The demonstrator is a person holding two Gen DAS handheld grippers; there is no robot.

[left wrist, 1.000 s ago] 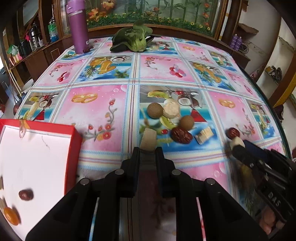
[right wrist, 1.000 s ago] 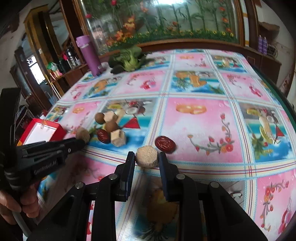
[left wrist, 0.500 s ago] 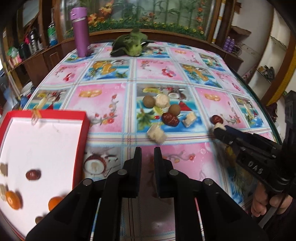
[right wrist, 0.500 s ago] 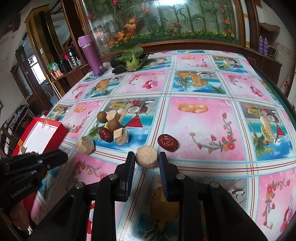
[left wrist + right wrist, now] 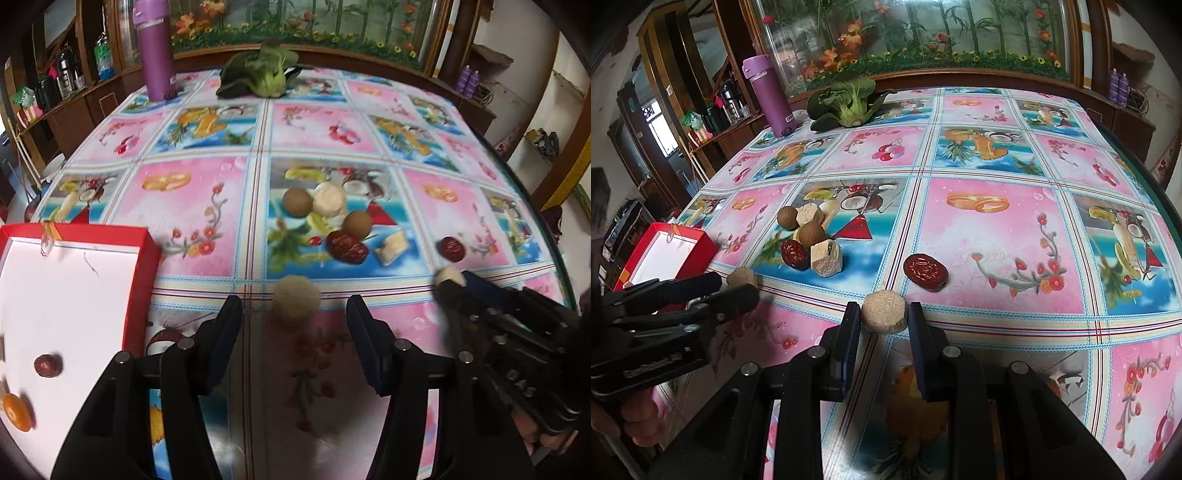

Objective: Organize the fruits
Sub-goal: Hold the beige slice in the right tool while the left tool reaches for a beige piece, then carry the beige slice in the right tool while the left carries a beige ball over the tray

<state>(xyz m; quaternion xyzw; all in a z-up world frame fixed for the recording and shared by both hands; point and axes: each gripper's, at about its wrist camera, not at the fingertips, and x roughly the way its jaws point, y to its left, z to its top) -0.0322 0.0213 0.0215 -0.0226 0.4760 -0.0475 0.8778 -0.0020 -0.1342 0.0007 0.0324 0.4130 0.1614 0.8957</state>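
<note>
Right of the red box (image 5: 142, 280) on the fruit-print counter (image 5: 199, 206), the left gripper (image 5: 294, 309), whose fingers were nearly shut half a second ago, now has them spread wide either side of a tan round piece (image 5: 295, 301), so I judge a pickup for the box is about to start. Further right of the box, the right gripper (image 5: 884, 317) holds its fingers narrow on a second tan round piece (image 5: 884, 312). Beyond them, away from the box, longans (image 5: 297, 202), pale chunks (image 5: 391, 247) and red dates (image 5: 347, 246) lie loose, none blocking the way to the box.

Home dining room: tabletop (image 5: 993, 229) under fruit-print oilcloth, wooden cabinets (image 5: 683, 122) (bottles, kettles), purple flask (image 5: 771, 96), leafy greens (image 5: 846, 101).
</note>
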